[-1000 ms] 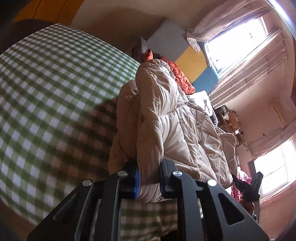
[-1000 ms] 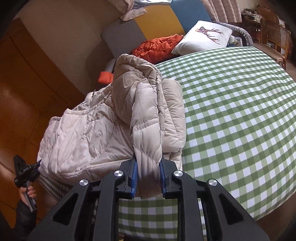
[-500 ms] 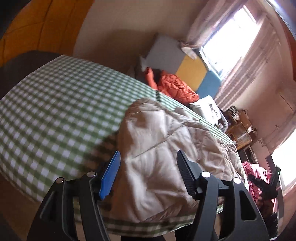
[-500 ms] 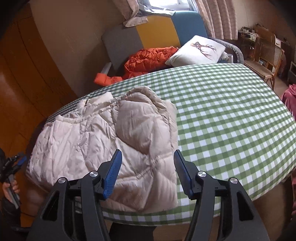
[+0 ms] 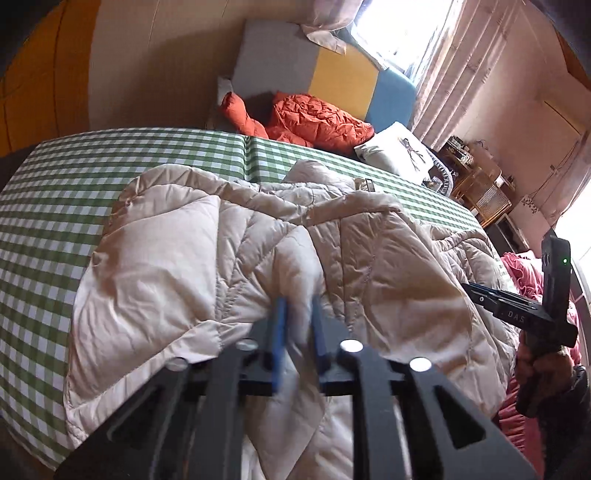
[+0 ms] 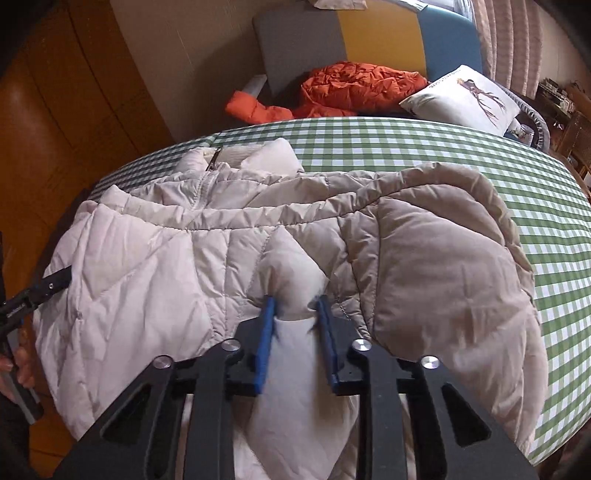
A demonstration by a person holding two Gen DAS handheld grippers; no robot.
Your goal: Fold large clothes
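While both tools bite into the near hem of the beige quilted down jacket (image 6: 229, 258), the garment lies spread straight ahead of them across the green-checked tablecloth (image 6: 461, 155), its near edge hanging over the table's front. Fingers of the left gripper (image 5: 297, 332) stand close together with a puff of the jacket's (image 5: 207, 258) fabric squeezed between them, though motion blur softens the tips. Likewise the right gripper (image 6: 295, 328) pinches a bulging fold of the hem between its blue pads (image 6: 266, 325). Ahead and to the right of the right gripper, a darker beige hood or folded panel (image 6: 443, 258) lies on top of the jacket; farther ahead and left, the zipped collar (image 6: 210, 166) sits rumpled. Beyond the table's far edge, an orange puffer jacket (image 6: 354, 88) is heaped on a sofa with grey, yellow and blue back cushions (image 6: 380, 33), beside a white pillow printed with a bird (image 6: 465, 96). Off to the left gripper's right, wicker furniture (image 5: 480, 188) and pink cloth (image 5: 528, 273) stand near the curtained window (image 5: 454, 74).
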